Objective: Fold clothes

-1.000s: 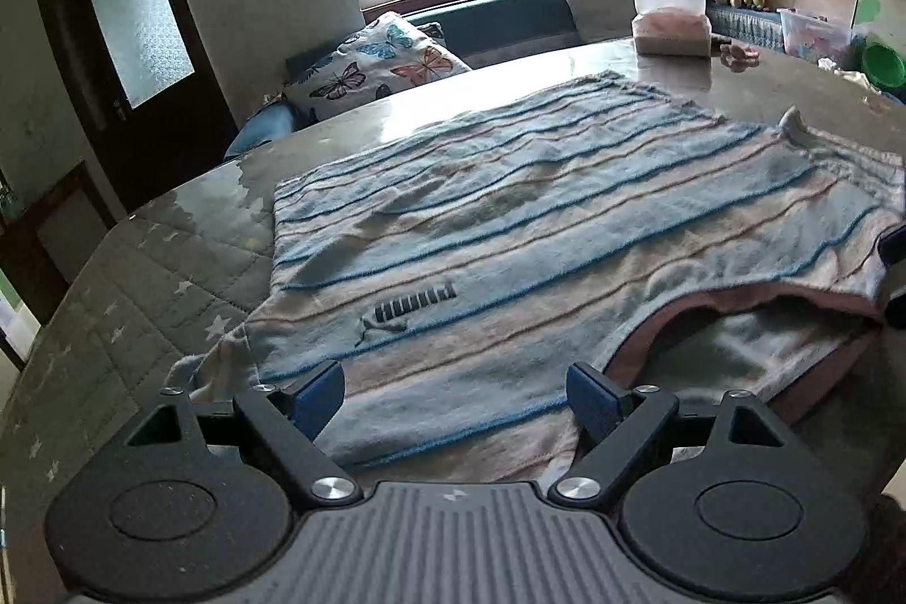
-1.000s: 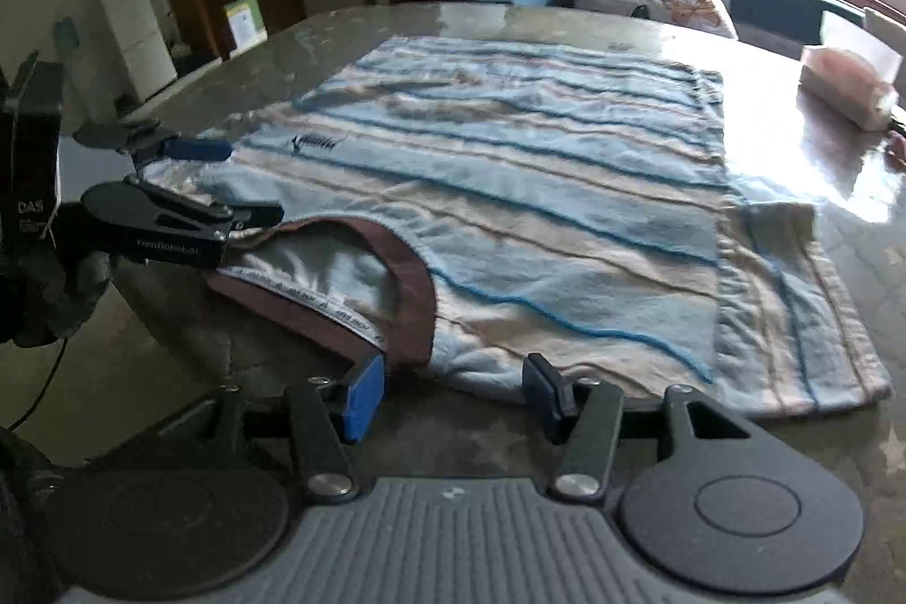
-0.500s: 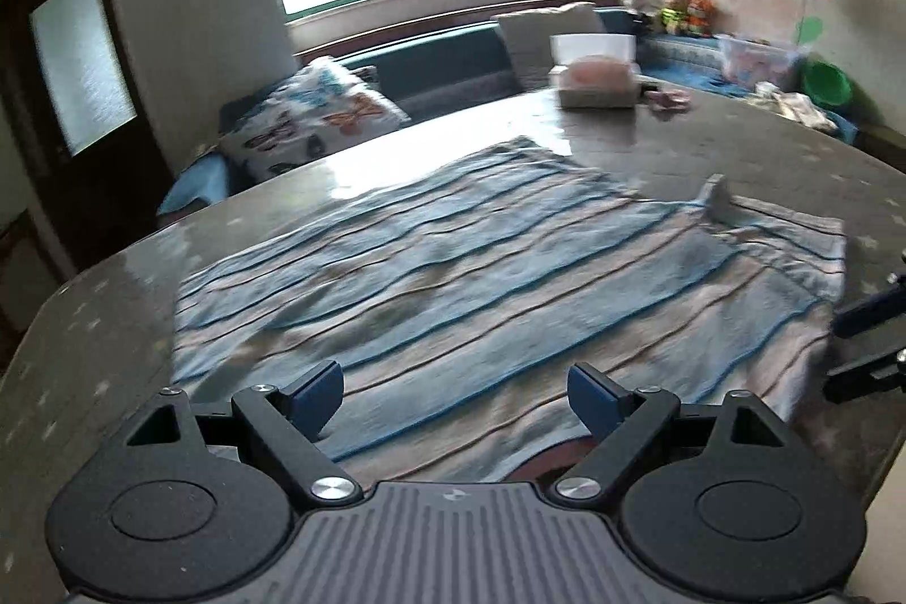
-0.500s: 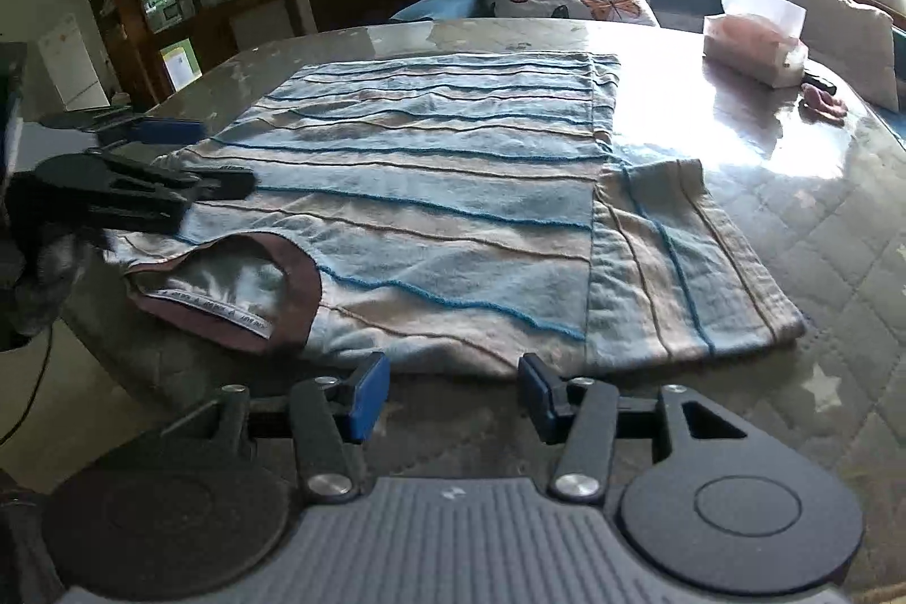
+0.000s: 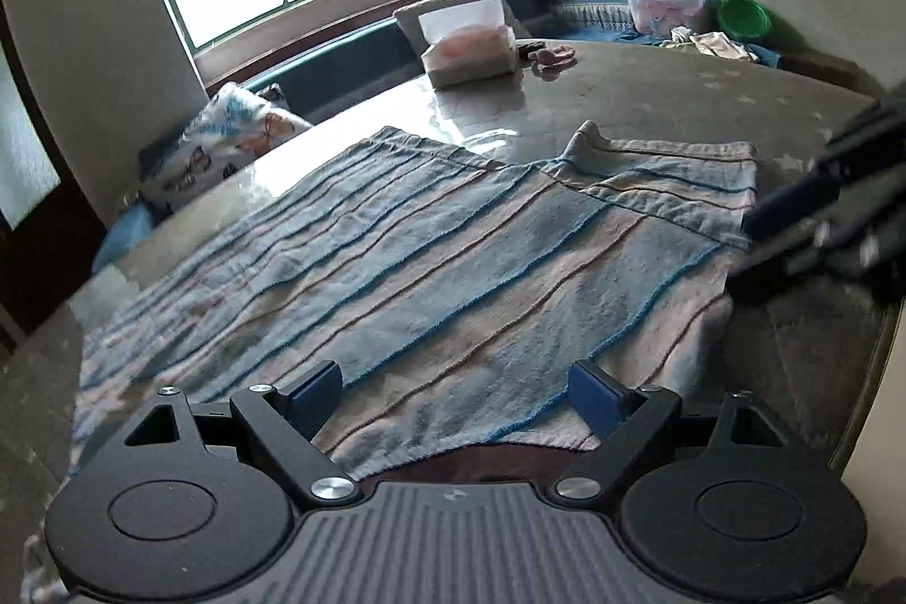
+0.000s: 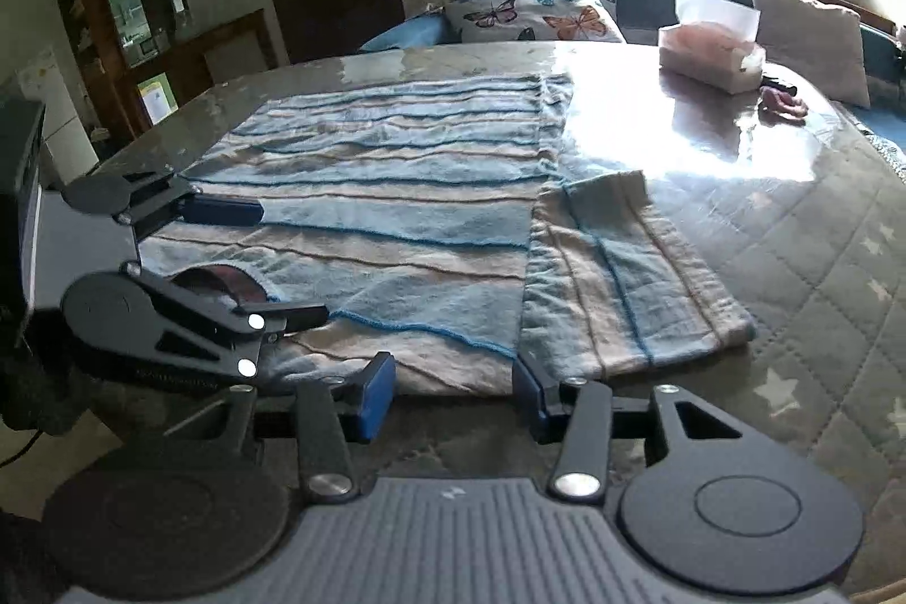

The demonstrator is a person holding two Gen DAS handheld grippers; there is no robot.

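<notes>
A blue and beige striped shirt (image 5: 453,264) lies flat on the table, with its brown collar (image 6: 209,278) at the near edge. My left gripper (image 5: 453,394) stands open low over the collar end, nothing between its fingers; in the right wrist view the left gripper (image 6: 272,264) spans the collar area. My right gripper (image 6: 453,394) is open at the shirt's near edge, just before the seam where the sleeve (image 6: 611,275) lies spread to the right. In the left wrist view the right gripper (image 5: 742,247) is blurred beside the sleeve.
A tissue box (image 6: 708,49) and a small pink item (image 5: 552,58) sit at the far side of the quilted table cover (image 6: 793,236). A butterfly pillow (image 6: 532,9) lies on the bench behind. The table's near edge runs just under both grippers.
Both grippers have shifted to the right along the shirt's near edge. The left one now sits at the collar, the right one near the sleeve seam. Both stayed open.
</notes>
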